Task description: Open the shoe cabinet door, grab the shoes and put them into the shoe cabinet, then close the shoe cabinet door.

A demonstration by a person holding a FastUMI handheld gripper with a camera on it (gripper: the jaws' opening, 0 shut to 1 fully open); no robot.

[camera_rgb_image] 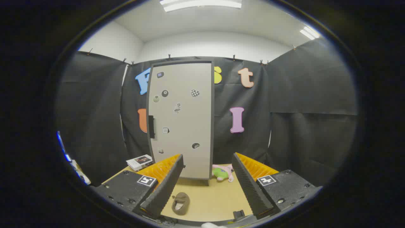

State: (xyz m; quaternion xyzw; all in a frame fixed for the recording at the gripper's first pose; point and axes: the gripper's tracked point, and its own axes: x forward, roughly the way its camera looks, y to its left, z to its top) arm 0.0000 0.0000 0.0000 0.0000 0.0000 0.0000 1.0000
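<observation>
one shoe cabinet [182, 120] stands upright on the far side of the table [212, 202], door closed, its dark handle [151, 126] on the left edge. the gripper [207, 185] is wide and empty (handle far ahead, left of centre). a shoe [180, 203] lies near, between the fingers.

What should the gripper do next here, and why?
Probably move forward and a bit left toward the dark handle on the cabinet door. The door looks shut, so nothing can go inside yet. The gripper is open and holds nothing, and the shoe lies on the table between the fingers, short of the cabinet.
</observation>
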